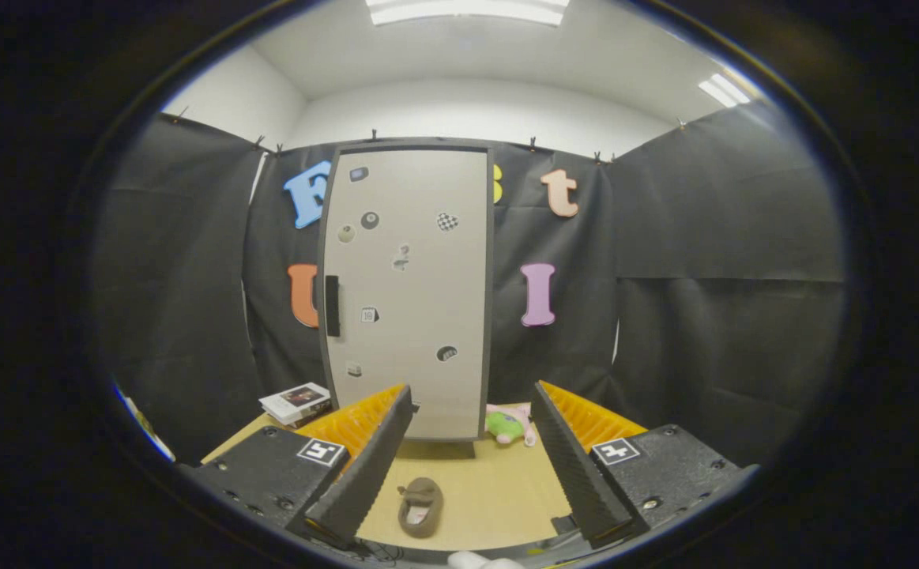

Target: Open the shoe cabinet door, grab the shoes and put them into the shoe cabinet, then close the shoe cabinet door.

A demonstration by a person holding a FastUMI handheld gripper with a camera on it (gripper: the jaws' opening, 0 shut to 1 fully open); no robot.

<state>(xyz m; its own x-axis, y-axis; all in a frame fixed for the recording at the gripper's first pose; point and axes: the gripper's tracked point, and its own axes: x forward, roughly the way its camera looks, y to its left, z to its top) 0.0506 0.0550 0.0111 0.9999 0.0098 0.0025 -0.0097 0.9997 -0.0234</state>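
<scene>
Shoe cabinet: a tall, narrow, upright box standing at the back of the table, against the booth's cloth wall; long axis vertical; pale flat front framed by a dark edge
Cabinet door: shut, flush with the frame, smooth and matt, dotted with small stickers of several shapes
Door handle: a dark vertical bar on the door's left edge, about halfway up
Table: light wooden top, smooth, carrying everything else
Gripper: fingers spread wide with nothing between them; ridged, sawtooth inner faces; they framed the cabinet's foot and the table ahead
Books: a small flat stack, left of the cabinet's base, beyond the left finger
Shoe: a soft, rounded slipper of brownish fabric with a paler lining, lying flat on the table between the fingers, nearer the left one; long axis ran roughly toward the cabinet, but I could not tell which end was the toe
Plush toy: green and pink, soft, lying just right of the cabinet's base
</scene>
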